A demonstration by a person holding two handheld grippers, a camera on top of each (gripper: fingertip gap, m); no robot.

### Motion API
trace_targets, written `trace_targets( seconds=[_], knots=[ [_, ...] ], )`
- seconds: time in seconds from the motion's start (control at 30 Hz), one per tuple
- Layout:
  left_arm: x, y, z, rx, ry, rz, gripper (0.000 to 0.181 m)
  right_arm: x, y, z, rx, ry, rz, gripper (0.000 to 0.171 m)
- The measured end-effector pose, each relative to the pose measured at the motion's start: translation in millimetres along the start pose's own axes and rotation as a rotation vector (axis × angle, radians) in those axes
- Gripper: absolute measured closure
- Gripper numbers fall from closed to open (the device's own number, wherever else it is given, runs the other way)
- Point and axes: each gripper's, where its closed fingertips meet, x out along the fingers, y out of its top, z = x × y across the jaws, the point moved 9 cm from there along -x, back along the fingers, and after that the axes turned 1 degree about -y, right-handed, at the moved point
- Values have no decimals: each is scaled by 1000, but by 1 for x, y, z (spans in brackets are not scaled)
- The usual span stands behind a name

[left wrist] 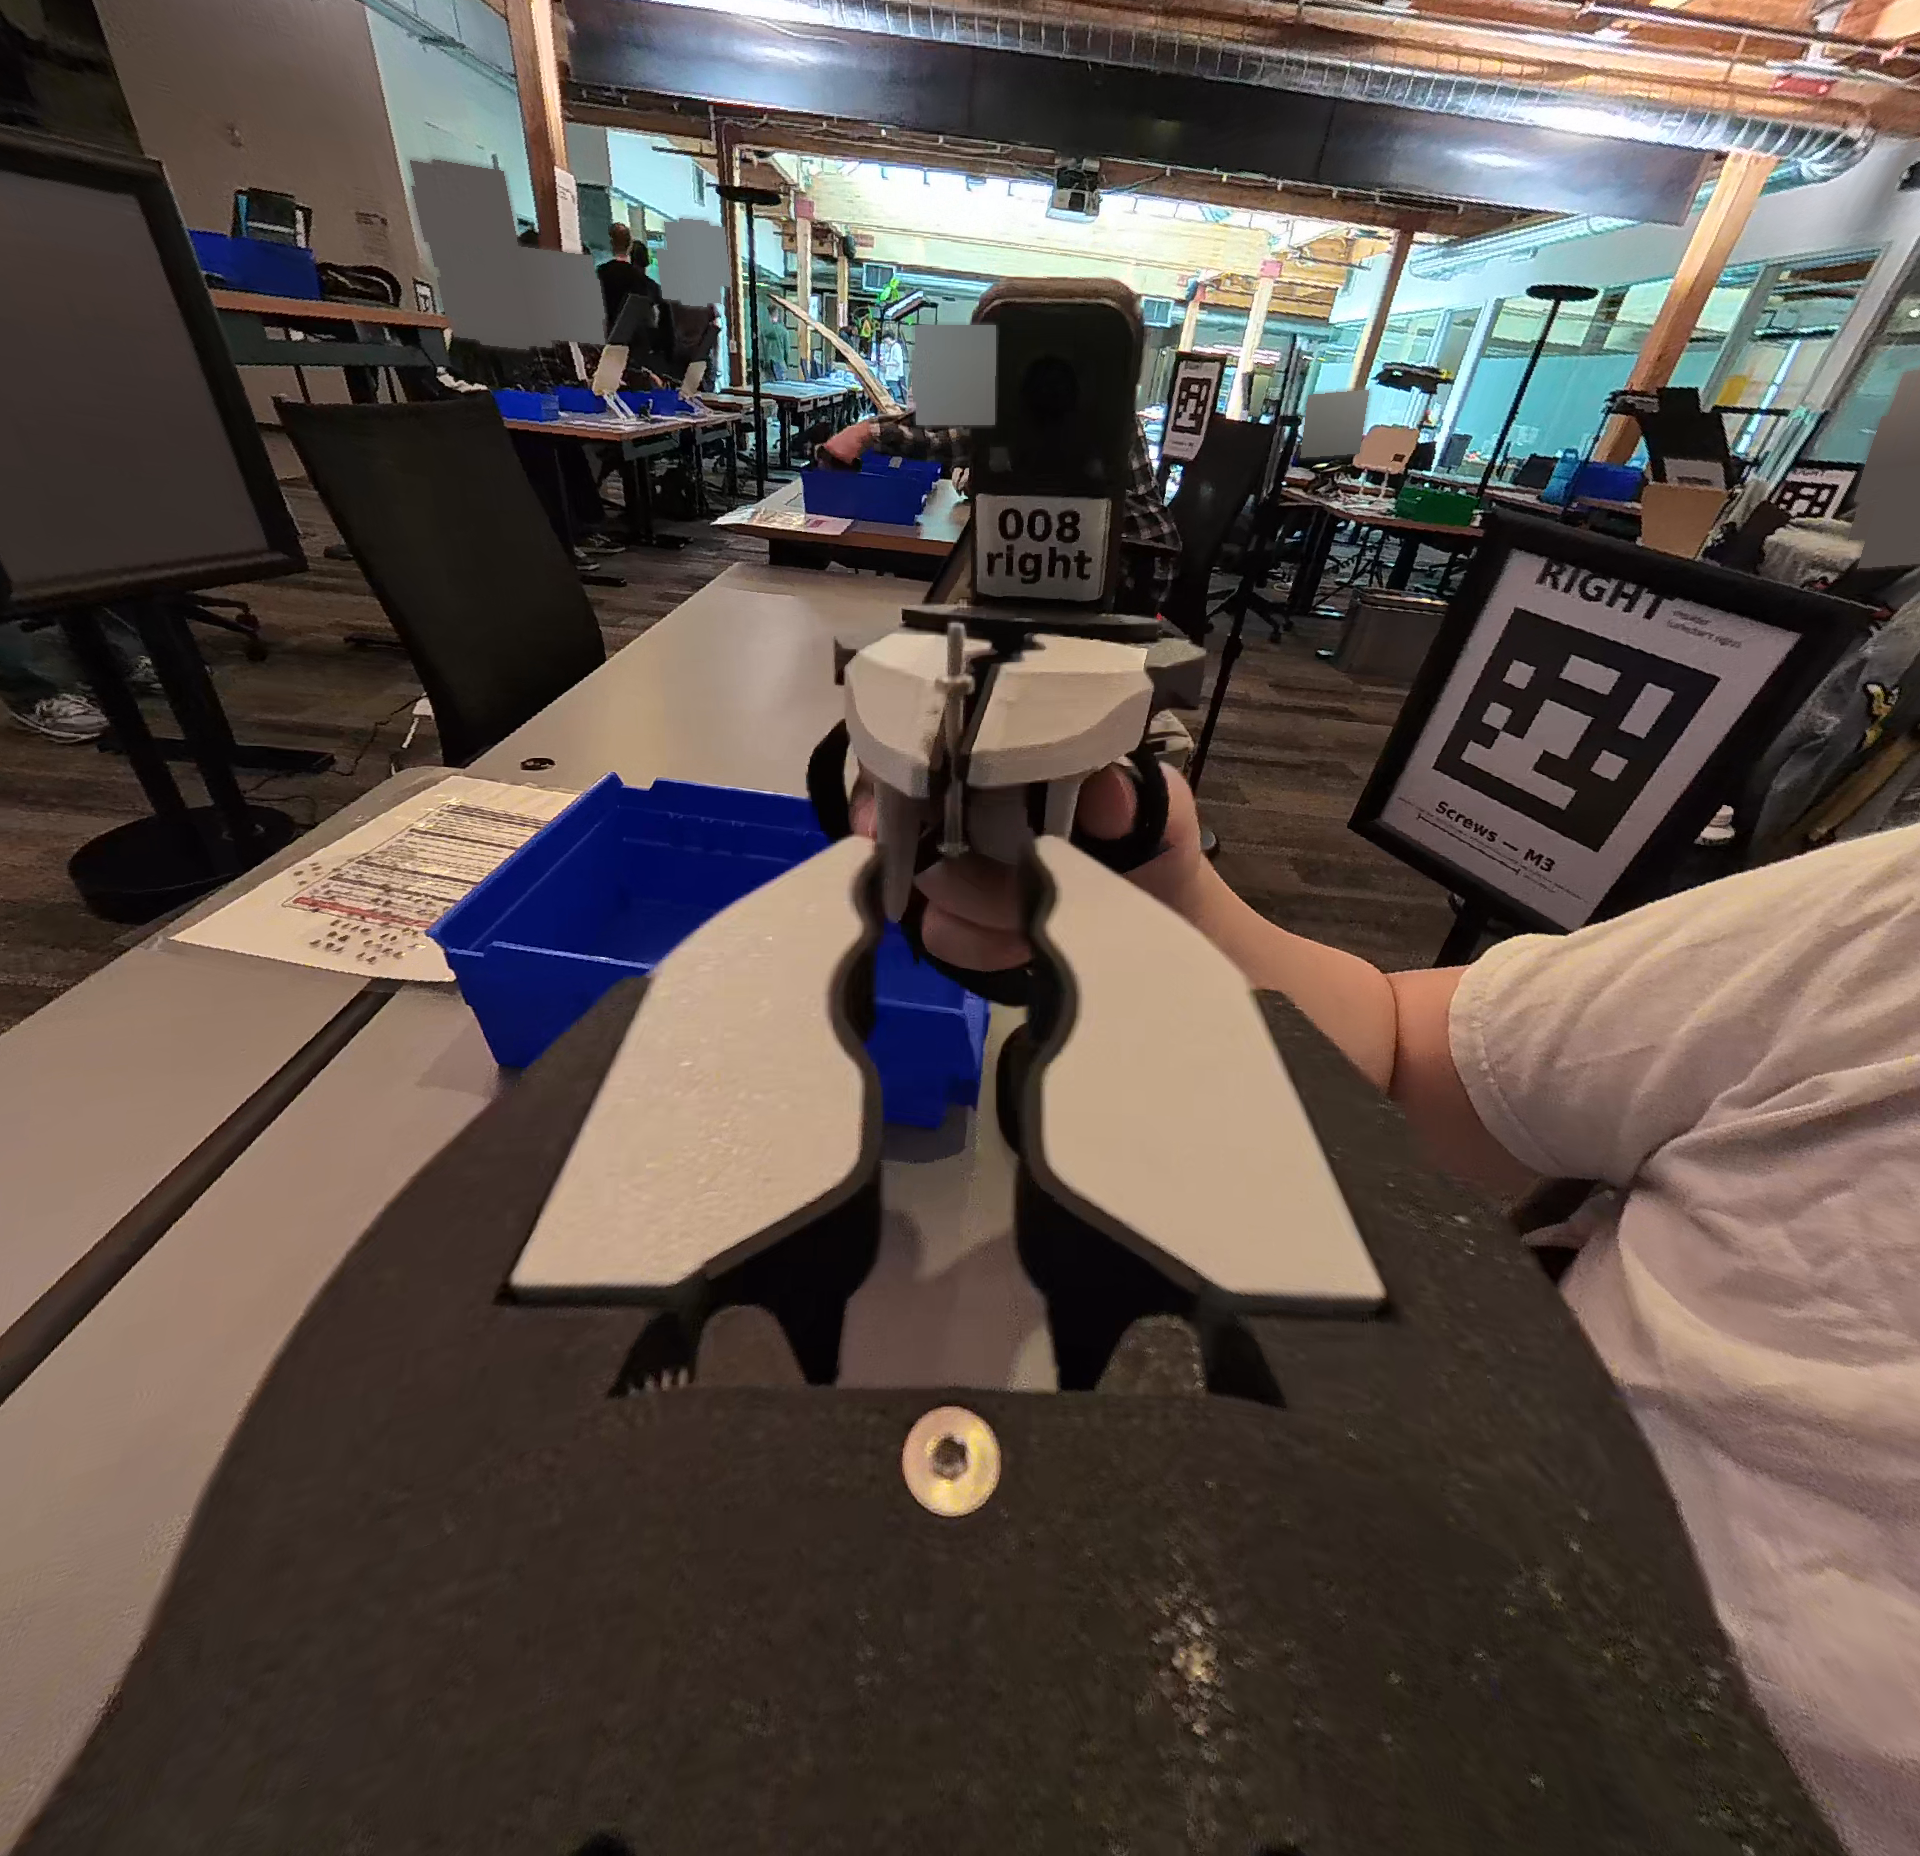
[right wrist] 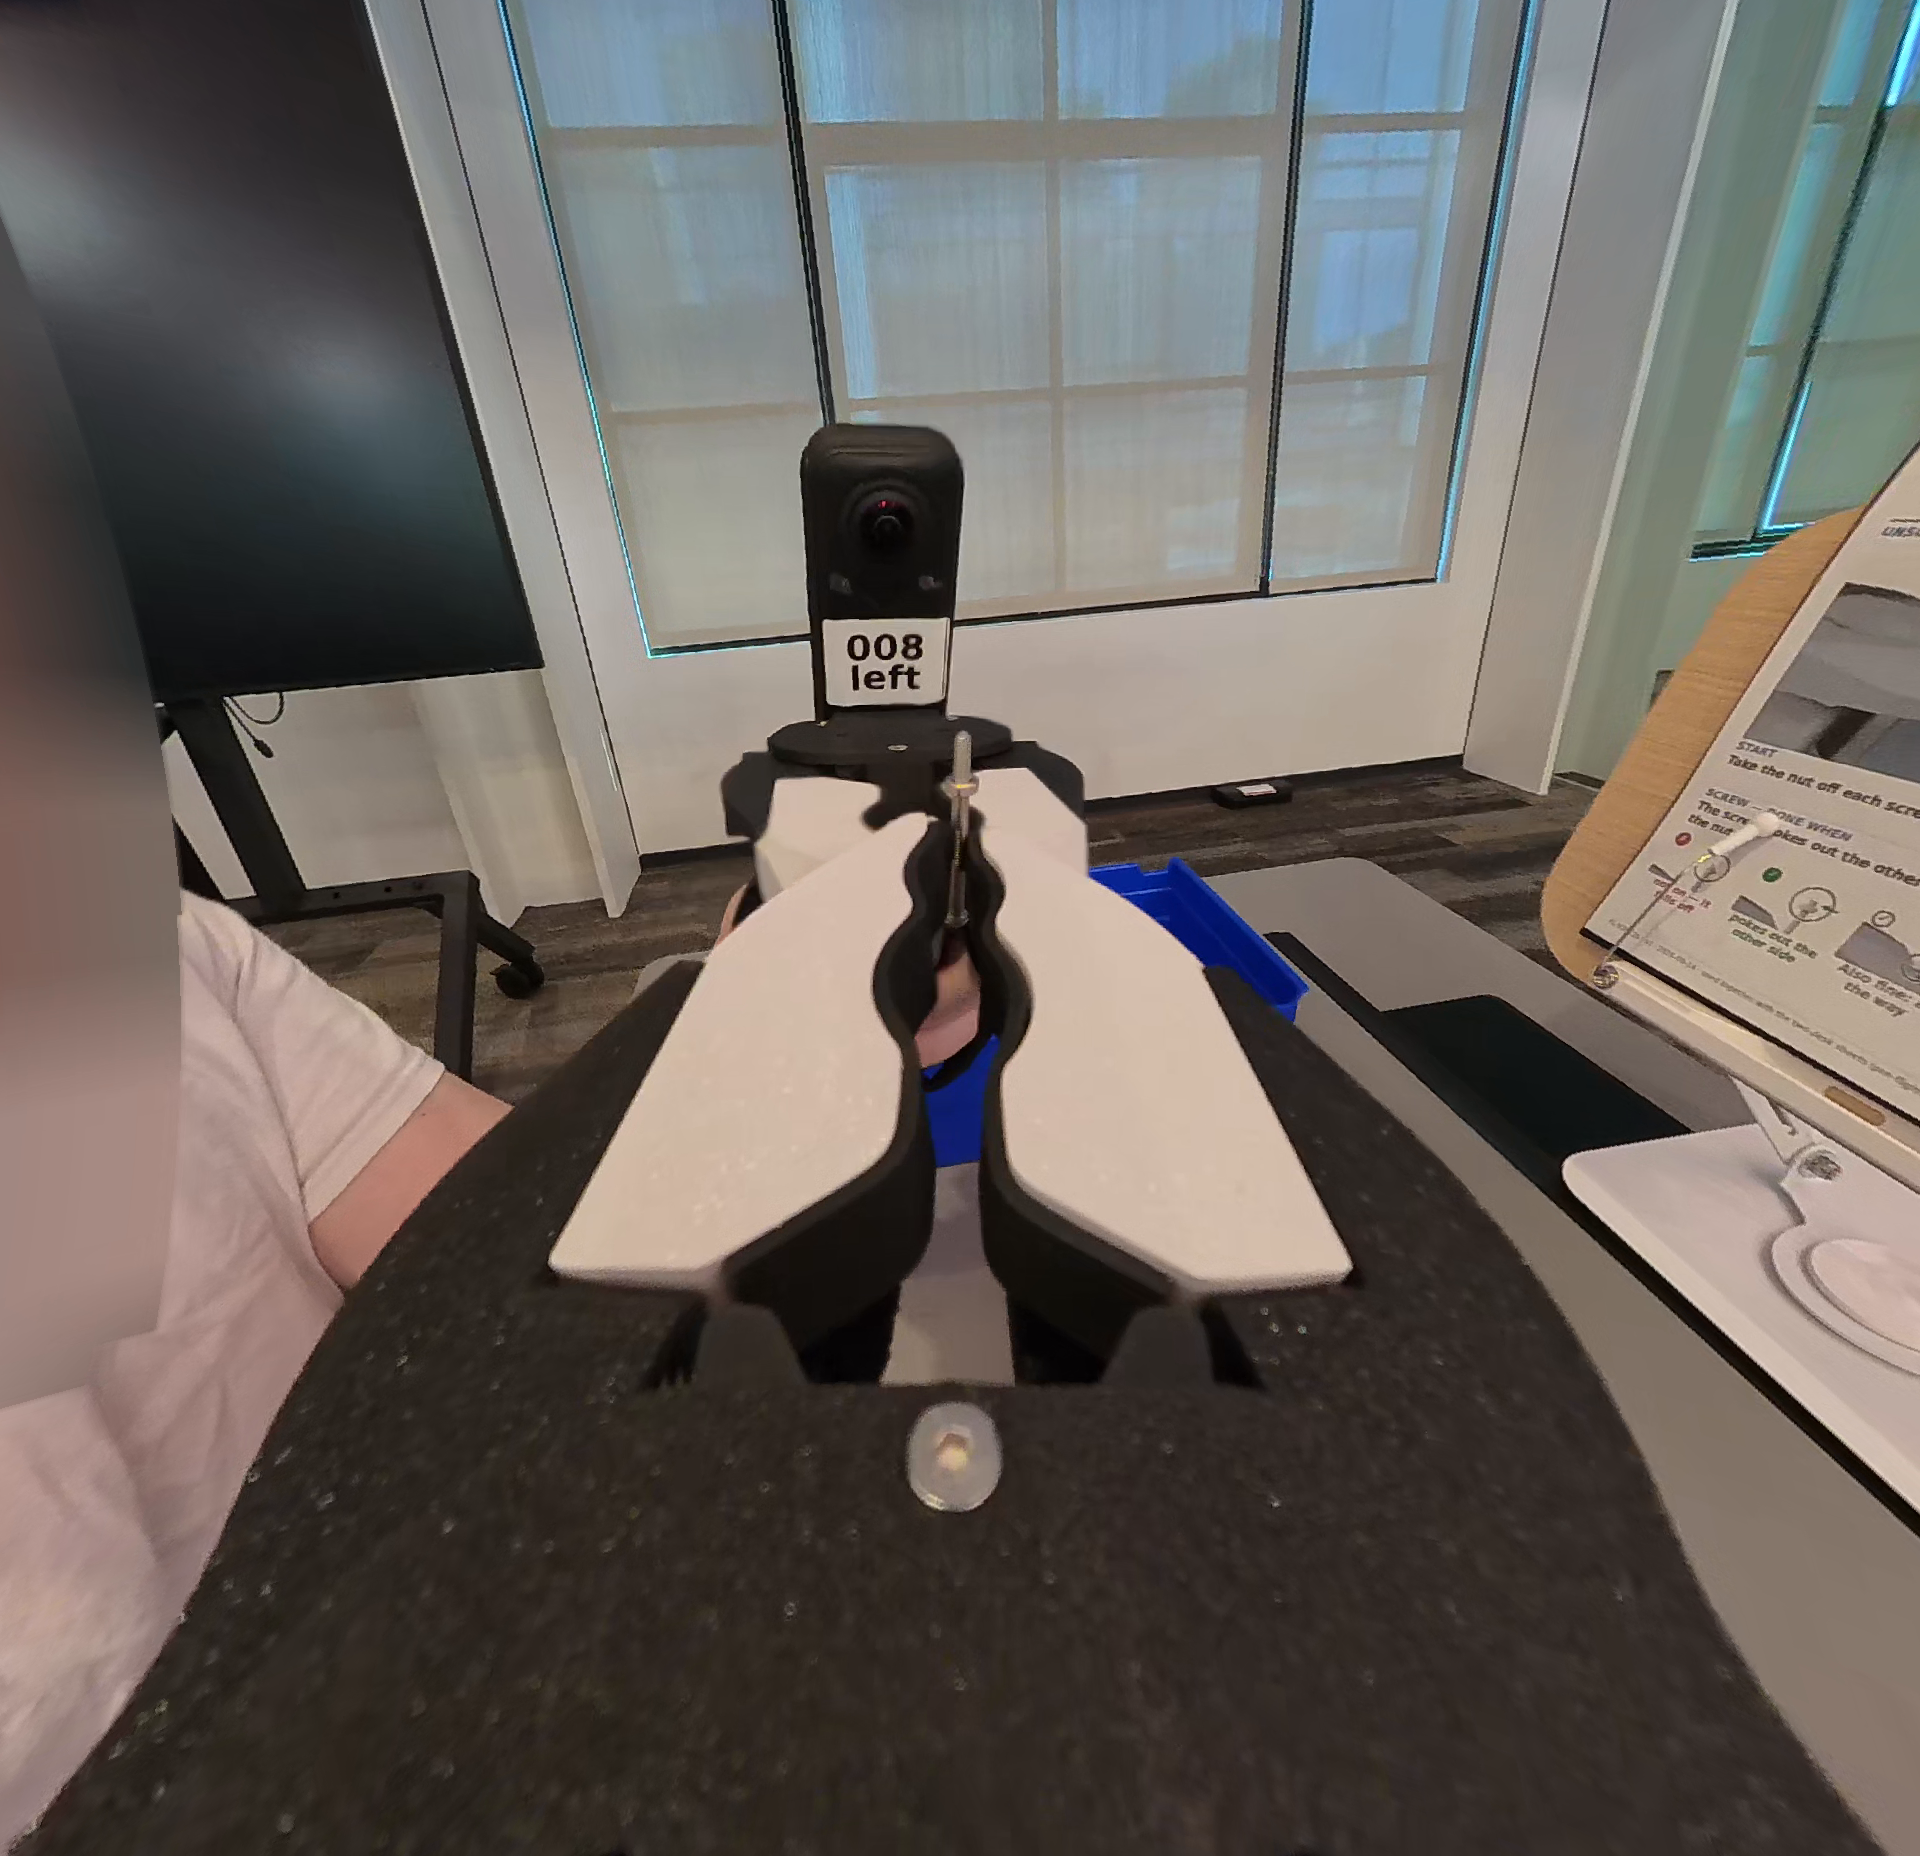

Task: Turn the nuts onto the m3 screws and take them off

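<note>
Near the centre of the left wrist view, one long silver screw (left wrist: 952,741) stands almost upright, long axis vertical, its lower end at the tips of the left claw (left wrist: 951,876), whose two white fingers (left wrist: 727,1068) are closed to a narrow wavy slit. A single small nut (left wrist: 948,680) sits high on the shaft, where the facing right claw (left wrist: 961,705) closes around it. One blue bin (left wrist: 582,923) rests on the grey counter (left wrist: 208,1131) at centre left, its visible interior bare, with one printed sheet (left wrist: 384,871) lying to its left. At centre right stands one framed marker sign (left wrist: 1590,736). Across the right wrist view, the same screw (right wrist: 958,830) again runs vertically at frame centre, the nut (right wrist: 959,788) near its top, between the tips of the right claw (right wrist: 951,856), which are pressed nearly together on it. Beyond it the left claw (right wrist: 914,819) faces the camera; whether it grips the screw is unclear. One corner of the blue bin (right wrist: 1216,923) shows at centre right, and one instruction board (right wrist: 1787,850) leans at the right edge.
</note>
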Motion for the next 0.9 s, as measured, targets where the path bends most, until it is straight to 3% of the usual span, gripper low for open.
trace_targets(
  seconds=[0.07,0.13,0.2,0.27,0.37,0.5,0.63,0.9],
  knots=[
    [0,-2,-2,-7,33,-28,136,-13,11,4,-22,-69,-29,169],
    [-3,-4,-4,6,78,-69,137,-43,37,10,-95,-244,-129,169],
    [-7,-5,-7,16,115,-100,137,-79,58,28,-128,-452,-363,168],
    [-10,-6,-8,5,125,-119,138,-120,57,67,-1,-671,-684,168],
    [-9,-10,-12,-25,143,-161,139,-169,11,122,370,-828,-966,168],
    [-4,-17,-16,-38,174,-223,139,-202,-86,164,606,-903,-1247,168],
    [2,-20,-13,-28,187,-262,141,-209,-137,191,740,-918,-1280,168],
    [3,-23,-13,-36,198,-297,141,-211,-154,204,778,-957,-1341,168]
  ],
)
